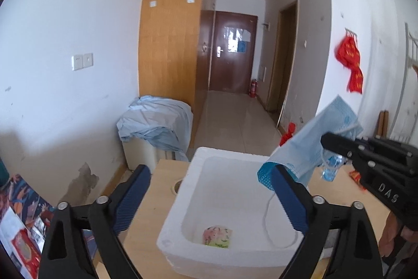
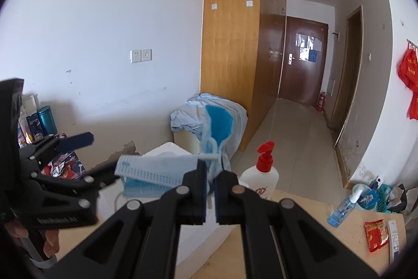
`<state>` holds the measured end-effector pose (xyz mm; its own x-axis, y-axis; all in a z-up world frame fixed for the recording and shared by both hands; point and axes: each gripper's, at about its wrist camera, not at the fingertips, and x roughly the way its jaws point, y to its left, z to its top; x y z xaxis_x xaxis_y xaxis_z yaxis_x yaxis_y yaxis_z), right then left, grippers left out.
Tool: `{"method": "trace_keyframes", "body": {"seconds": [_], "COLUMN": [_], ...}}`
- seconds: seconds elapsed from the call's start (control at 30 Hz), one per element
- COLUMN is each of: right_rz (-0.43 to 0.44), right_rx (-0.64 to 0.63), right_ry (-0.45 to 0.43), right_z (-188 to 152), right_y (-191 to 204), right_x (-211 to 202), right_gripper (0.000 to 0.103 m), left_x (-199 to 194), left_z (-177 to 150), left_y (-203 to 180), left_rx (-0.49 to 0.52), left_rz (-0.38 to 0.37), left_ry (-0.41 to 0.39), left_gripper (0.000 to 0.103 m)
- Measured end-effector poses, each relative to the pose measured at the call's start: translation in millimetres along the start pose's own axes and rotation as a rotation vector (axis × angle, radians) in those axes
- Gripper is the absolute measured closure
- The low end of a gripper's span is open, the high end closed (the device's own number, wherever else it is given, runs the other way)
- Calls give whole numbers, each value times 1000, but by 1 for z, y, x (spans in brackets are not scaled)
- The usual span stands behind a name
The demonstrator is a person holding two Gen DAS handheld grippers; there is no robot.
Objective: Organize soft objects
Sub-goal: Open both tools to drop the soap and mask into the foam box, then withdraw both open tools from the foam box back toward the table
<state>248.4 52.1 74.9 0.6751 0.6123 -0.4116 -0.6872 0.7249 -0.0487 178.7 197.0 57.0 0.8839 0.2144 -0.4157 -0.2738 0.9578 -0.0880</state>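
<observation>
A blue face mask [image 1: 311, 145] hangs in the air above a white foam box [image 1: 235, 203]. My right gripper [image 2: 211, 182] is shut on one end of the mask [image 2: 156, 169]; it enters the left wrist view from the right [image 1: 339, 145]. My left gripper [image 1: 209, 190] is open over the box, and the mask's lower corner lies against its right finger [image 1: 287, 190]. A white ear loop [image 1: 277, 229] dangles into the box. A small pink and green soft item [image 1: 216, 237] lies on the box floor.
The box stands on a light wooden table [image 1: 146, 221]. A white pump bottle with a red top [image 2: 261, 171], a blue spray bottle [image 2: 342, 208], a red snack packet [image 2: 376, 232] and a remote [image 2: 394, 239] stand on the table to the right. A cloth-covered unit [image 1: 156, 122] stands behind.
</observation>
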Motion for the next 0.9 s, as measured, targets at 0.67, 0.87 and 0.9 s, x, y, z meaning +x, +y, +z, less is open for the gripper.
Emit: {"method": "trace_keyframes", "body": {"seconds": [0.67,0.87,0.9], "right_rz": [105,149,148], "right_rx": [-4,28,30], "right_ry": [106,88,84], "right_z": [-6,-6,-5], "right_y": [23,23,23], "right_x": [42,39,38], "right_gripper": [82,32,32], "left_x": [-20,-21,-21], "left_z": [-7,-9,-9], "left_y": [25,26,25], "left_rx": [-26,-26,-26], "left_rz": [79,75,73], "left_ry": [-17,-9,-9], "left_gripper": [5,5,5]}}
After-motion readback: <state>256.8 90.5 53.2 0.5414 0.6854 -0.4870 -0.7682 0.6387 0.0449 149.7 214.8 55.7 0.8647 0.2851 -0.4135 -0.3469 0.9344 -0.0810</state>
